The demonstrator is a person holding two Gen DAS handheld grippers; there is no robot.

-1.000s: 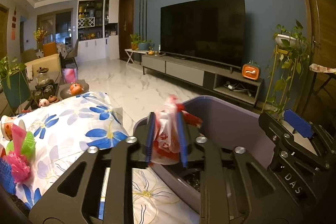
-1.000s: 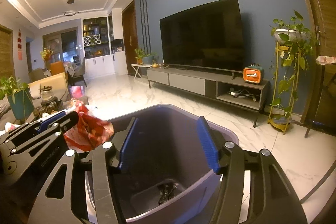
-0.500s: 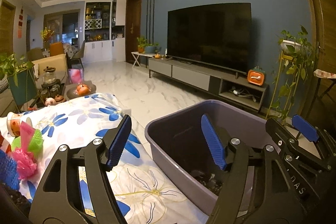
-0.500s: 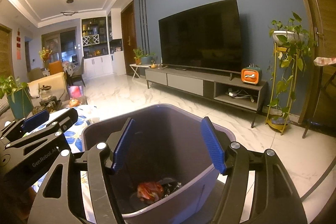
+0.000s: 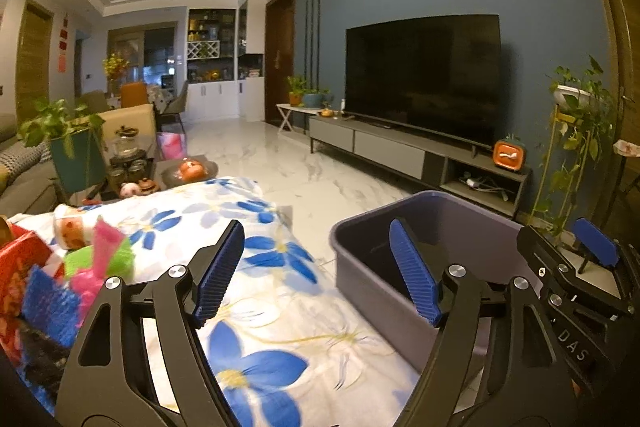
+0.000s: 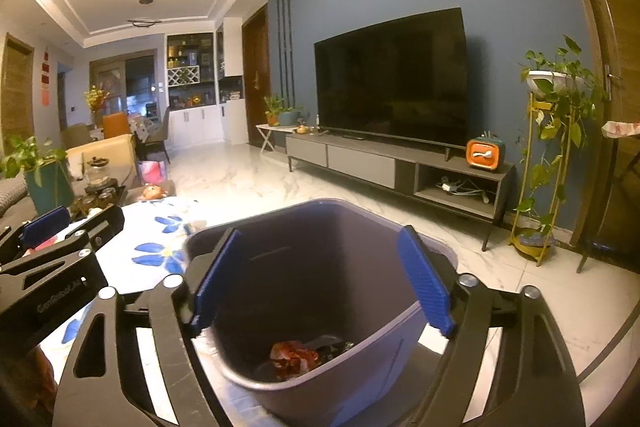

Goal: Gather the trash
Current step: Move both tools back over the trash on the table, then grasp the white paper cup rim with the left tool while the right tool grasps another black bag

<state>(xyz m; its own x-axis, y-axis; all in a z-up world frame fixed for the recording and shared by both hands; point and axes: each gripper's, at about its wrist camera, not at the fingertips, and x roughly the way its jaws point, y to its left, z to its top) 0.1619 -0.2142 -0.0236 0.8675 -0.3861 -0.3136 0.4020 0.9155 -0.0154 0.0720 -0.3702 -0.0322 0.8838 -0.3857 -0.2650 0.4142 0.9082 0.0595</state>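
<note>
The left hand-held gripper hangs with its jaws wide apart and nothing between them, above the flowered bench just left of the bin. The right hand-held gripper is likewise spread and empty, poised directly over the bin's mouth. One crumpled red wrapper already lies on the bin floor, beside some dark scraps.

The remaining trash sits on the bench well to the left of the bin: a loose heap of pink, green and blue scraps with a red box at its left edge and a small printed cup just behind it. The heap has no clear long axis. It lies to the left of the left hand-held gripper, so that hand is plainly nearer; the right one would have to cross over its partner to reach.

The bench between the left hand-held gripper and the heap looks bare, so nothing seems to block a leftward reach. Teaware and a plant stand farther back from the bin, beyond the bench edge, out of the path.
</note>
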